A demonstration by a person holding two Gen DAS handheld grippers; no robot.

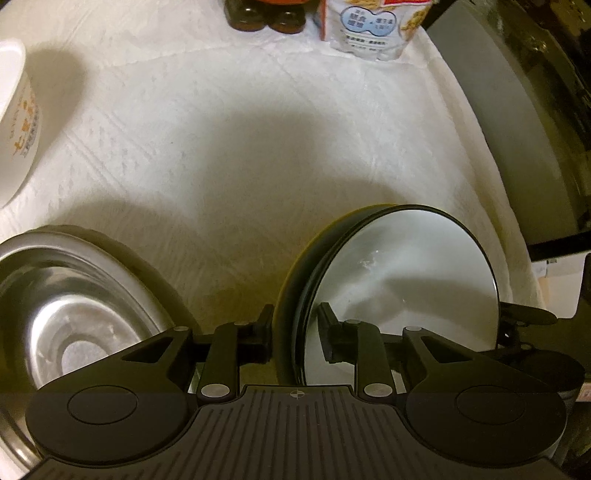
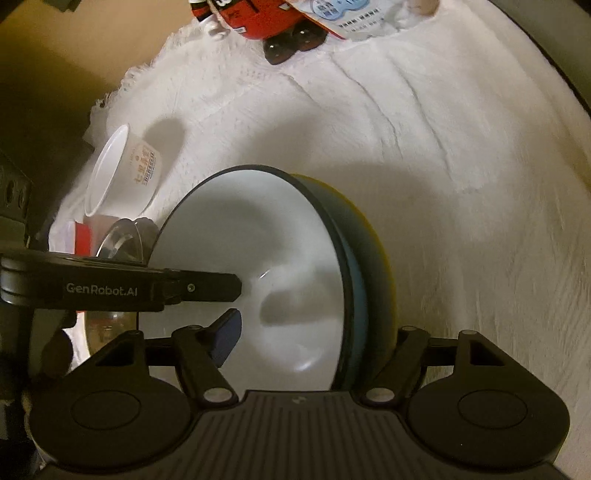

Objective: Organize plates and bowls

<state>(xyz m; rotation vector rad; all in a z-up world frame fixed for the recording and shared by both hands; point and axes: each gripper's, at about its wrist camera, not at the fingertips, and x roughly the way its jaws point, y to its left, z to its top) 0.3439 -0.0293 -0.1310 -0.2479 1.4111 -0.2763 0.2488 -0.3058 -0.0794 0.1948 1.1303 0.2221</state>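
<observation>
A bowl [image 1: 406, 280] [image 2: 258, 240], white inside with a dark rim and a teal outer wall, sits in a yellow dish [image 2: 378, 229] on the white cloth [image 1: 258, 147]. My left gripper [image 1: 295, 332] straddles the bowl's near rim. Its outer finger lies against the wall and its inner finger [image 2: 221, 288] stands a little off it, so the gripper is open. My right gripper [image 2: 314, 339] straddles the opposite rim, wide open. Its blue pad [image 2: 227, 339] hangs well inside the bowl and its other finger [image 1: 528, 316] is just outside the yellow edge.
A steel bowl [image 1: 74, 295] [image 2: 122, 236] sits close to the left of the stack. Beyond it are a white printed cup [image 1: 18, 129] [image 2: 125, 170] and a red-lidded container [image 2: 81, 236]. Dark bottles [image 1: 266, 18] and a packet [image 1: 369, 29] stand at the back. A grey ledge [image 1: 517, 129] borders the right.
</observation>
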